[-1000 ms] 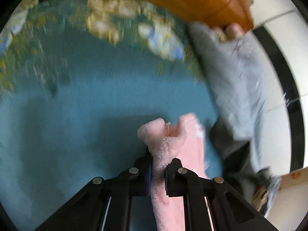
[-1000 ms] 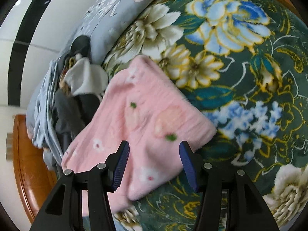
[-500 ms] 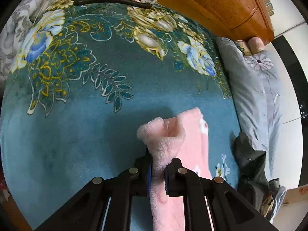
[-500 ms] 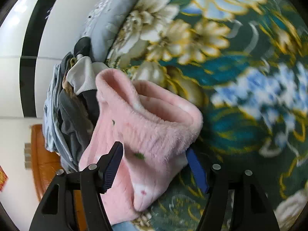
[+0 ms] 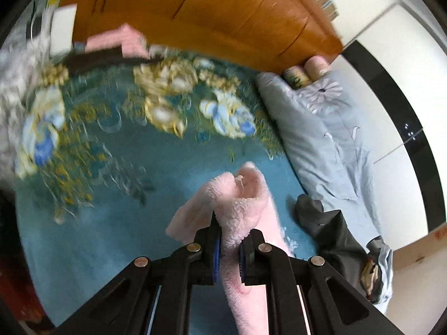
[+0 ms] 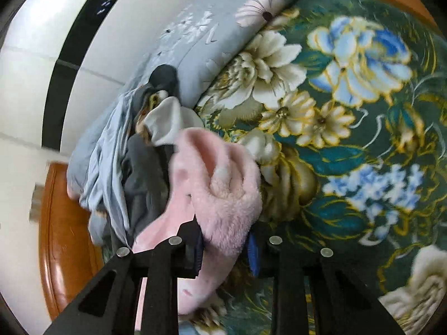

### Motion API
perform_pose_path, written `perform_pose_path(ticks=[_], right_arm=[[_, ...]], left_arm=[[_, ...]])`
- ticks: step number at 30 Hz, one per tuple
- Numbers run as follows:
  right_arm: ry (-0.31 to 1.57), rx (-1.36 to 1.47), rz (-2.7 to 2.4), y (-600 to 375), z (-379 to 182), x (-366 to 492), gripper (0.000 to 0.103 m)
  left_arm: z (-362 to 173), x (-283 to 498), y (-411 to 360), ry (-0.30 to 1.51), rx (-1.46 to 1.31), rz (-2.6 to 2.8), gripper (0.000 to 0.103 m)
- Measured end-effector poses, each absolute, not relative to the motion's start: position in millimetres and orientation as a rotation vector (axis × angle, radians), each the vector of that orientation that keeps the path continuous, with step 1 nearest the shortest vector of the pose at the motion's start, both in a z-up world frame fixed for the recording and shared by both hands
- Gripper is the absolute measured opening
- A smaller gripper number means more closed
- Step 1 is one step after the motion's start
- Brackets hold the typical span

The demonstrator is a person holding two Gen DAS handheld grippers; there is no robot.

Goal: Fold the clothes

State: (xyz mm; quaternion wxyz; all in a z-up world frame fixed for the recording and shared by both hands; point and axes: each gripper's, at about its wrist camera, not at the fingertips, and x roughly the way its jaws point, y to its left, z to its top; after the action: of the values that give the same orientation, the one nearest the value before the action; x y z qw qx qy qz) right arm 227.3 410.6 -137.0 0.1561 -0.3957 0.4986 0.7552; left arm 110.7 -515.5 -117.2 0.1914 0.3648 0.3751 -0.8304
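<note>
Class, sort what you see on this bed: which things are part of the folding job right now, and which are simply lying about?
In the job:
pink fleece garment
left hand-held gripper, clamped on it
right hand-held gripper, closed around it

Lying about:
floral blanket underneath
grey-blue quilt
heap of dark clothes
wooden headboard
</note>
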Motion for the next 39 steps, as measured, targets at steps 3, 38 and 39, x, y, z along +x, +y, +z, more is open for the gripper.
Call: perform_pose_path(ticks=[3, 38, 39], right_arm=[[1.432, -1.232, 2.03, 409.7, -181.6, 239.7, 0.027], [1.361, -1.364, 1.983, 404.0, -223.6, 243.2, 0.031], [1.362, -1.363, 1.981, 403.8, -223.2, 243.6, 0.031]], left_arm=[[-148.2, 120.0, -522.1, 0.917, 1.177, -2.19, 0.011], [-160.8, 146.8, 4.8, -0.442, 1.985, -2.809, 0.014], [-165.1, 149.3, 9.4, -0.443, 2.035, -2.787, 0.014]])
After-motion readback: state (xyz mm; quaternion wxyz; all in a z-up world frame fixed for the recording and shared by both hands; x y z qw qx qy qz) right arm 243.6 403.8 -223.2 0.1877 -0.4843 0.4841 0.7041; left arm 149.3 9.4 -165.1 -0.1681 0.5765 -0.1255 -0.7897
